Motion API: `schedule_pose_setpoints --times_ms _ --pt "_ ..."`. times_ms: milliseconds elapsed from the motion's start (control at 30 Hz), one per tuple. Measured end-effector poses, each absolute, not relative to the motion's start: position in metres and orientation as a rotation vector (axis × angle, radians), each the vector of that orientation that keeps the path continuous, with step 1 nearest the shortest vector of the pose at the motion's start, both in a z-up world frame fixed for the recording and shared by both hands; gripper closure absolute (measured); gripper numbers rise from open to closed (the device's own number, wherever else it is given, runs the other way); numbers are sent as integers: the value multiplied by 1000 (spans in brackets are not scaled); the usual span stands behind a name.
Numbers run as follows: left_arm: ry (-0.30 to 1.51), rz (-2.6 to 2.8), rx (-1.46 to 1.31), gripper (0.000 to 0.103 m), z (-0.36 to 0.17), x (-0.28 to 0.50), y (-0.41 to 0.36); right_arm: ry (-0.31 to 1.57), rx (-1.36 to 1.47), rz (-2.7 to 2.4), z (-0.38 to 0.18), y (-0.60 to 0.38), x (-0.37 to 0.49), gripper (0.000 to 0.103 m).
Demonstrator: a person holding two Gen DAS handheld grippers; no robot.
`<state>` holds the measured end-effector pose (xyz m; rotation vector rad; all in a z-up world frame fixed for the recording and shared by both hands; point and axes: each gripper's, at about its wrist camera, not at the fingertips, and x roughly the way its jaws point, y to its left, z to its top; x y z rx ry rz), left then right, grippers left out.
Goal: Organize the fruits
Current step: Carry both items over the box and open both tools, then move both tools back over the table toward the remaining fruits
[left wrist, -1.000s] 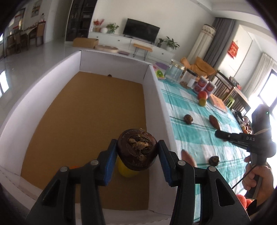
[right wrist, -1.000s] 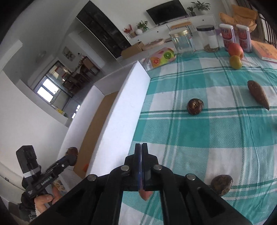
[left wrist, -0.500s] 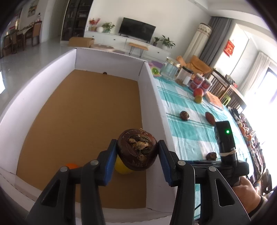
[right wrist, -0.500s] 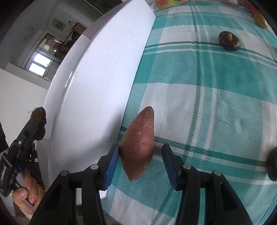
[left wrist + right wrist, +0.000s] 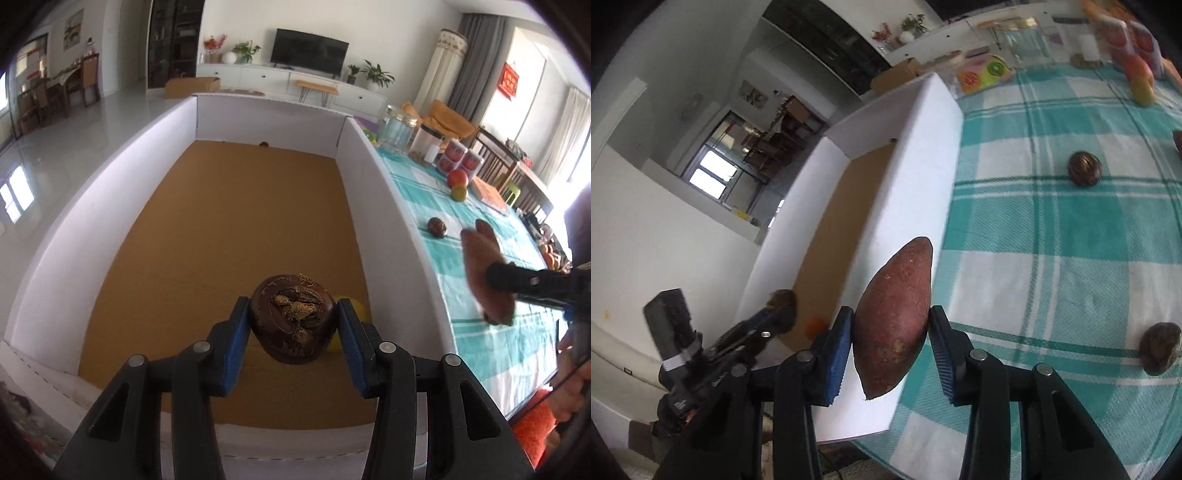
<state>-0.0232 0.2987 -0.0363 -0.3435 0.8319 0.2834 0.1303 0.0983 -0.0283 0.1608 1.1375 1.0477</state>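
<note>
- Left gripper (image 5: 293,326) clamps a dark brown round fruit (image 5: 293,323) above the white box (image 5: 388,221) floor.
- Right gripper (image 5: 891,349) clamps a sweet potato (image 5: 895,321) at the box wall.

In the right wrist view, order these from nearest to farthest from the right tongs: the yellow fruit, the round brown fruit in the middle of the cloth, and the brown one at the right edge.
1. Brown fruit at the right edge, level with the right tongs.
2. Round brown fruit, mid-cloth, farther up.
3. Yellow fruit, top right, by the red fruit.
</note>
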Motion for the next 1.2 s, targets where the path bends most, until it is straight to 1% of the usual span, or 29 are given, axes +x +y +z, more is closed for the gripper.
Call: schedule_pose_setpoints --times_ms 100,233,300,333,367,400,433,467,600,633,667,700,733,767,867,1000,1067,1200 --pt "848 320 -348 55 -39 -28 304 1143 92 1169 -18 144 93 62" --pt "853 393 -338 54 -37 -39 313 1169 -40 1203 -39 183 56 61" --pt "847 414 -352 55 -37 -43 319 1175 -95 1184 -50 193 47 60" --pt "843 423 -361 52 -37 -44 322 1170 -87 1181 -52 194 46 59" --pt "841 430 -363 42 -37 -45 323 1154 -77 1175 -52 193 48 59" --pt "837 440 -360 35 -36 -44 323 1130 -73 1169 -49 191 49 57" --pt "826 450 -358 23 -34 -43 322 1099 -67 1162 -44 187 49 55" --pt "811 455 -357 17 -32 -43 320 1064 -56 1152 -37 179 52 52" --pt "767 407 -357 16 -21 -30 306 892 -15 1050 -4 135 66 41" --pt "756 385 -355 15 -18 -27 299 837 -20 1000 4 120 71 31" --pt "748 360 -351 15 -15 -22 290 785 -31 938 8 103 76 19" --pt "742 327 -344 15 -12 -20 281 743 -43 870 10 85 81 11" --pt "738 291 -334 14 -9 -16 270 716 -53 800 8 67 90 9" --pt "737 247 -320 14 -7 -11 256 710 -61 730 5 48 98 7" --pt "748 113 -260 12 -4 2 209 754 -66 530 -17 -8 131 6" --pt "799 -55 -212 12 -11 20 145 828 -58 266 -61 -91 163 6" --pt "825 -114 -195 12 -20 27 118 869 1 173 -83 -125 175 7" --pt "886 -161 -149 12 -39 42 82 902 148 82 -108 -178 172 6"
